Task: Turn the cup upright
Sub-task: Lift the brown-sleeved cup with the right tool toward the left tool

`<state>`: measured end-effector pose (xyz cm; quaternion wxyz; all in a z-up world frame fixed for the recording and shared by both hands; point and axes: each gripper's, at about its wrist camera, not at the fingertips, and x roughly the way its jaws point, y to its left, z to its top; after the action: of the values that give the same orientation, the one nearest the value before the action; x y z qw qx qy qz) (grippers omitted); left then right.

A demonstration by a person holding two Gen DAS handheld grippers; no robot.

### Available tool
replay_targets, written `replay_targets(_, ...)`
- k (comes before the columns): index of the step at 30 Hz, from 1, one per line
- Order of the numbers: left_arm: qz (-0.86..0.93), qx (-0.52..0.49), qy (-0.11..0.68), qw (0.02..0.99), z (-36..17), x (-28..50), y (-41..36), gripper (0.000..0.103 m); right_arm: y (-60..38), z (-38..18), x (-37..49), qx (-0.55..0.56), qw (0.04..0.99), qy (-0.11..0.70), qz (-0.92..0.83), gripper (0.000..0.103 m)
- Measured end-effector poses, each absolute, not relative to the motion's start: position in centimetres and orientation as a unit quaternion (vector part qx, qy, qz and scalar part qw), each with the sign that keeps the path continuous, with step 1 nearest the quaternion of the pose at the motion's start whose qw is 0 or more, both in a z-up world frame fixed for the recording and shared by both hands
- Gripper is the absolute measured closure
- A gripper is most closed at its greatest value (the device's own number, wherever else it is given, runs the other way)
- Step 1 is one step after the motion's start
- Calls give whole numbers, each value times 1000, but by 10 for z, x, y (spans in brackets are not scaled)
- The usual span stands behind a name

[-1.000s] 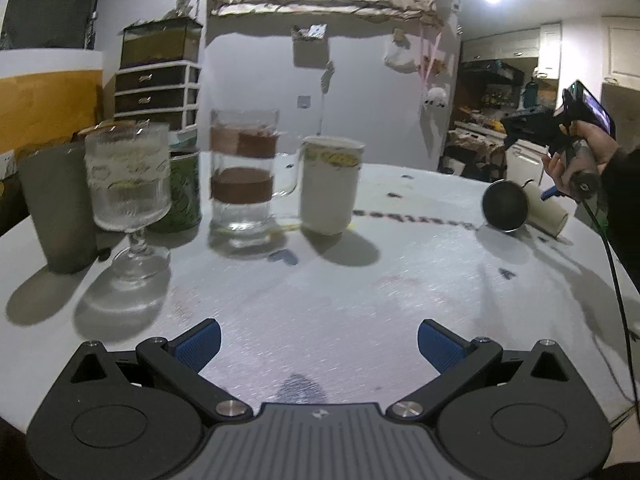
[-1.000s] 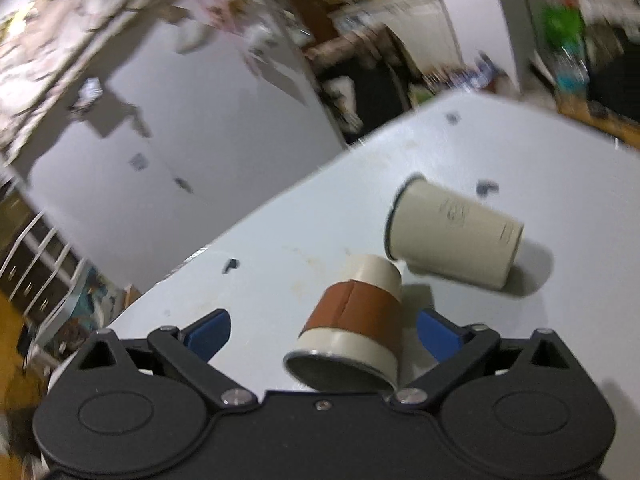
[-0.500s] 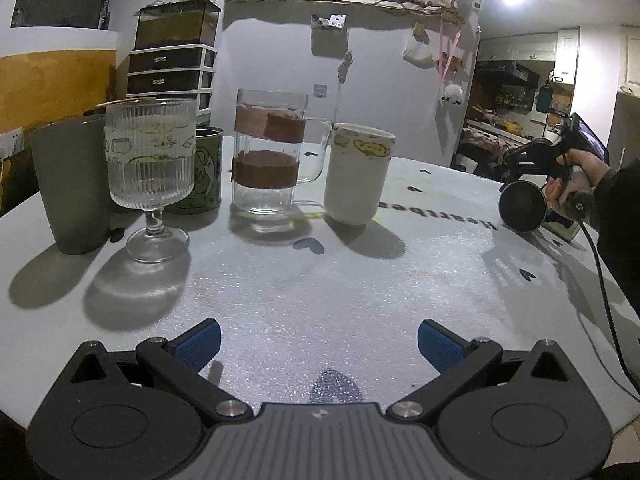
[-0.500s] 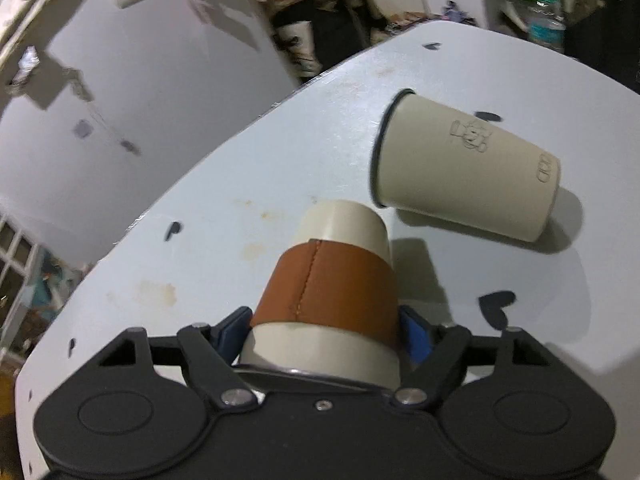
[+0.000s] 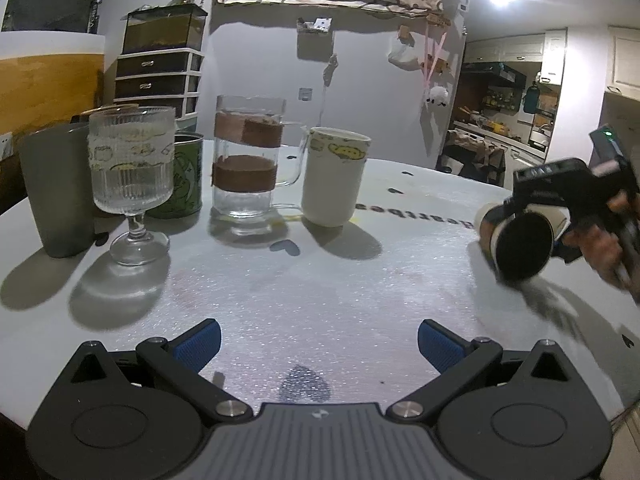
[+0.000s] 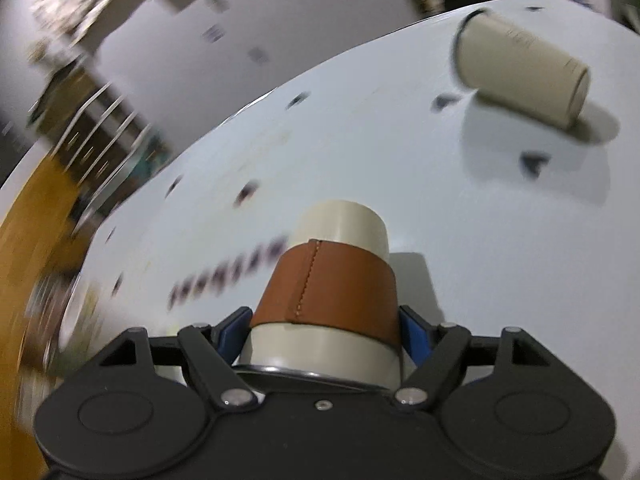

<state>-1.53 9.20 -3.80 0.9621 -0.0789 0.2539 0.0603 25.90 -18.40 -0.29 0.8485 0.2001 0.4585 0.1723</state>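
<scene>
Now the right tongs (image 6: 325, 330) have lifted the sleeved cup (image 6: 332, 292) clear.

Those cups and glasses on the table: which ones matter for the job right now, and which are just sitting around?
In use:
sleeved cup, clamped in the right hand-held gripper

Just lying about:
paper cup, on its side
stemmed glass
glass mug
white mug
grey tumbler
green tin

white table (image 5: 320, 280): glasses, mugs upright; beige cup (image 6: 520, 68) sideways.
</scene>
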Motion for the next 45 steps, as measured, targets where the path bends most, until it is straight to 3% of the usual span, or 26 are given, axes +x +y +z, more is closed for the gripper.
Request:
replay_targets(13, 49, -88, 239, 966, -26, -7, 89, 0, -137, 16, 139, -44, 814, 442, 374, 25)
replay_targets(23, -18, -94, 260, 961, -13, 43, 81, 0, -106, 17, 64, -239, 795, 318, 458, 25)
replay_targets(29, -65, -97, 310, 943, -19, 81, 81, 0, -103, 12, 32, -326, 778, 229, 486, 25)
replay_targets(32, -77, -98, 342, 932, -31, 90, 82, 0, -105, 8, 24, -345, 778, 203, 485, 25)
replay_targets(35, -84, -101, 353, 926, -40, 86, 84, 0, -108, 6, 20, -357, 797, 192, 447, 13)
replay_targets(45, -80, -103, 356, 925, -36, 55, 93, 0, -146, 4, 35, -261, 879, 203, 343, 12)
